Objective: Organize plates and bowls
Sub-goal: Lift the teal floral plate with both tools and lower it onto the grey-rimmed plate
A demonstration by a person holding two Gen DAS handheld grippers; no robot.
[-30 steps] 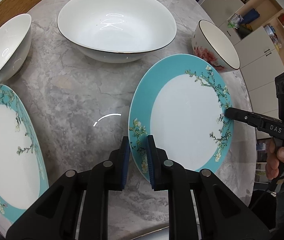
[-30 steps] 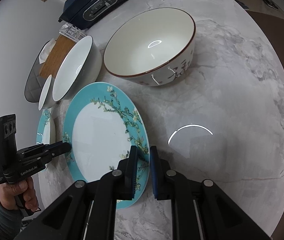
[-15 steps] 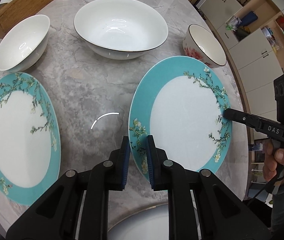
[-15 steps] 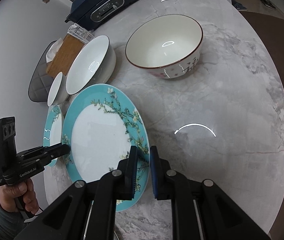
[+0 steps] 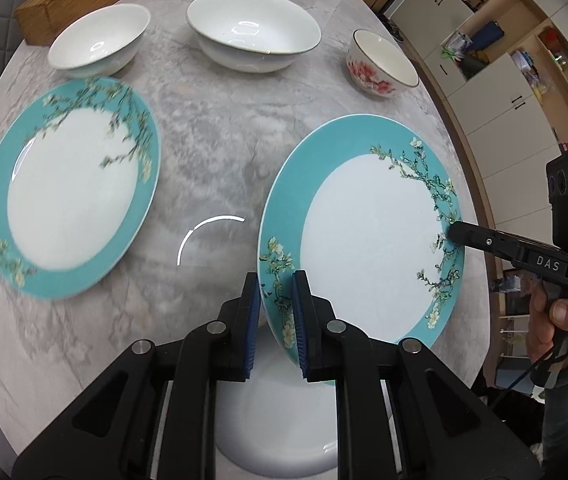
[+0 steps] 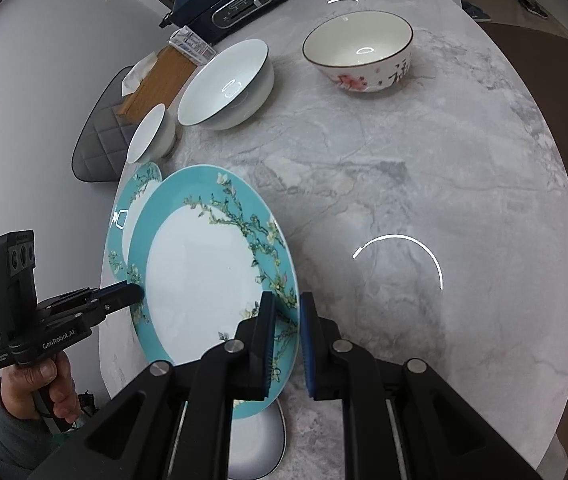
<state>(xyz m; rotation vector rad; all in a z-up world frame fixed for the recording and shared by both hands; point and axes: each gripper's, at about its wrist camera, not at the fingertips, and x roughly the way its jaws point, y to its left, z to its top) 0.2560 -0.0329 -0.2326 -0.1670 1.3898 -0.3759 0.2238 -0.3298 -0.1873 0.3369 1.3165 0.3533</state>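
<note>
Marble counter (image 5: 220,152) carries 3 bowls ahead of both grippers. Left gripper (image 5: 276,316) and right gripper (image 6: 284,340) each pinch opposite rims of 1 teal plate (image 5: 367,240), held tilted above the counter; a second teal plate (image 5: 72,188) lies left of it.

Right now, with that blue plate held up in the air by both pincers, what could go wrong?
The teal plate is pinched only at its rim by the left gripper and right gripper, so it might slip or tilt. A white dish lies right under it and could be struck. Lowered onto the second teal plate carelessly, it might chip.
</note>
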